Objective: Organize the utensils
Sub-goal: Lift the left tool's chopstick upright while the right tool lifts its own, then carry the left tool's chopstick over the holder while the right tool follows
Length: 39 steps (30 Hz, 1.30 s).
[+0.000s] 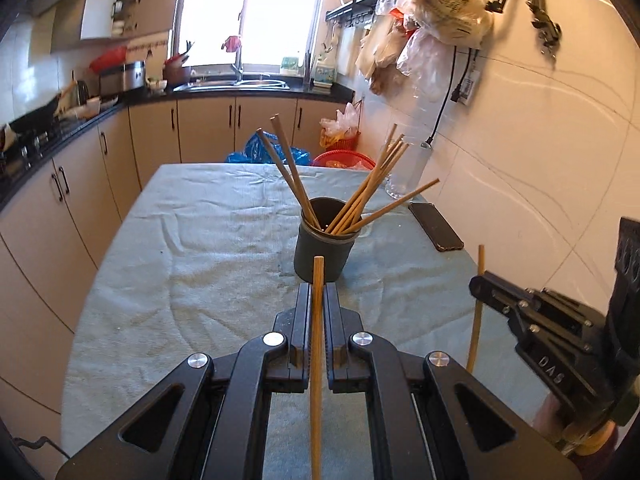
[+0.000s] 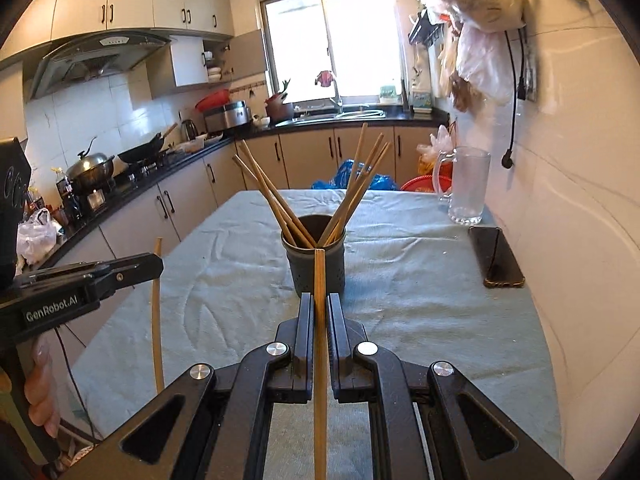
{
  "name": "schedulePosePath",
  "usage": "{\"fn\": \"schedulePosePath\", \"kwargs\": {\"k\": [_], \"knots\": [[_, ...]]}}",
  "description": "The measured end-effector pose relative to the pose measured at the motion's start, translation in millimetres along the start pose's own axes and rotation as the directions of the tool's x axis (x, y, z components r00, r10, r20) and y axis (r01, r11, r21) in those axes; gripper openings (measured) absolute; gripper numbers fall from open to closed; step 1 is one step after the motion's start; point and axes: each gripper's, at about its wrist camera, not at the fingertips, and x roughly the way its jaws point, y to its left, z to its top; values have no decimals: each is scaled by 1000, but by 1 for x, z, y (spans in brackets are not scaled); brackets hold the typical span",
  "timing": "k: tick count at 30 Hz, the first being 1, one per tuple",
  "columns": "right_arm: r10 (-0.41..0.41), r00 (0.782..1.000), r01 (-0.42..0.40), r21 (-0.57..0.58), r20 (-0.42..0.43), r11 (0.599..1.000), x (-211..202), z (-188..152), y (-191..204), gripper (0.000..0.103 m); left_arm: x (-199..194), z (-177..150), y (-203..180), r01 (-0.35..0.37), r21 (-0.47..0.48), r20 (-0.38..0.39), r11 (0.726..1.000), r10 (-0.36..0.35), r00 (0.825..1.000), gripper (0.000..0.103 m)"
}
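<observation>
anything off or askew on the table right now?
Nothing spilled or damaged. The chopsticks in the dark holder splay out to both sides rather than standing bundled, one leaning far out toward the phone. The cloth is wrinkled. Each gripper, left and right, is shut on a single chopstick, roughly upright.

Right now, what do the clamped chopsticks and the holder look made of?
Chopsticks: likely bamboo or wood, matte tan, faint lengthwise grain. Holder: dark grey, dull, small perforations in its wall; probably plastic, possibly coated metal.
</observation>
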Motion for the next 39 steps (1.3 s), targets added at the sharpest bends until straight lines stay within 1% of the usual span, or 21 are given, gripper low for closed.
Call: {"fn": "schedulePosePath", "kwargs": {"k": [7,13,16,26,39], "knots": [[-6,999,6,-24,33,1000,-24,-2,7,7,-6,-12,-9,-9,15,-19,1000,9,1000,5],[-4,999,6,-29,53,1000,-36,-2,8,7,-13,-15,-12,-18,14,-28,1000,18,999,5],[-4,998,6,-31,64,1000,-42,-1,8,7,-19,-16,-14,-24,22,-20,999,24,1000,5],[1,996,3,-54,91,999,-53,4,15,7,-33,-15,-18,-10,35,11,999,10,1000,5],[1,996,6,-75,95,997,-51,14,22,7,-52,-7,-21,-9,56,69,998,6,998,5]]}}
